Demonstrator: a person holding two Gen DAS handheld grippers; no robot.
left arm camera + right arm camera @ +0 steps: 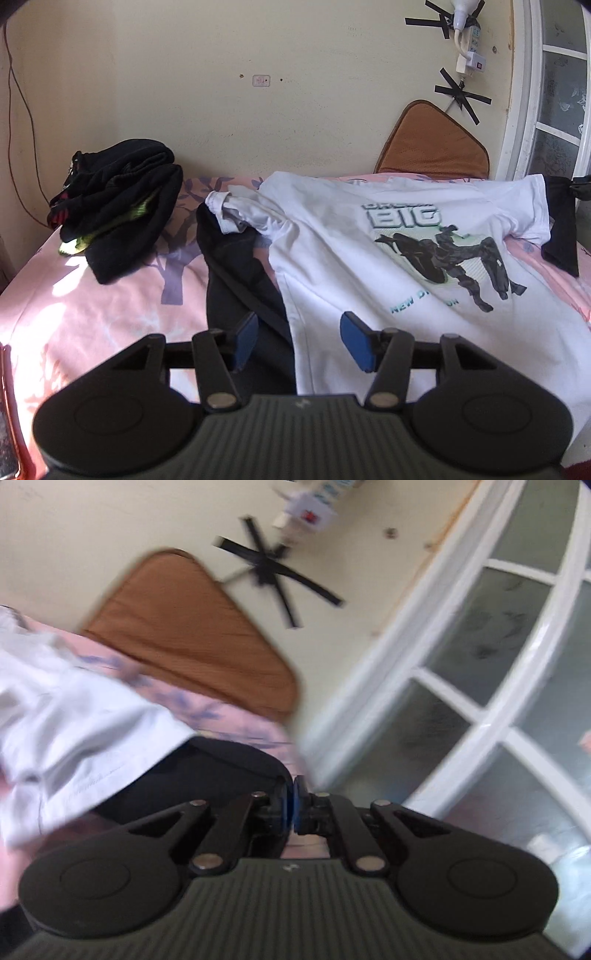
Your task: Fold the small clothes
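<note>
Bed: pink sheet (110, 314) with purple tree print, against a cream wall.
Shirt: white T-shirt (351, 258) with a dark graphic, spread flat.
Under it: black garment (240, 273).
Far left: heap of dark clothes (118, 199).
Left claw (299, 339): blue pads apart, above the shirt's edge.

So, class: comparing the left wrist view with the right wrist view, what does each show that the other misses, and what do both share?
Only the left wrist view shows the pile of dark clothes, the T-shirt's printed picture and the open left gripper.

Only the right wrist view shows the right gripper, its pads close together at the edge of a black garment.

Both show the white T-shirt, the pink bedsheet, the brown cushion and the window.
</note>
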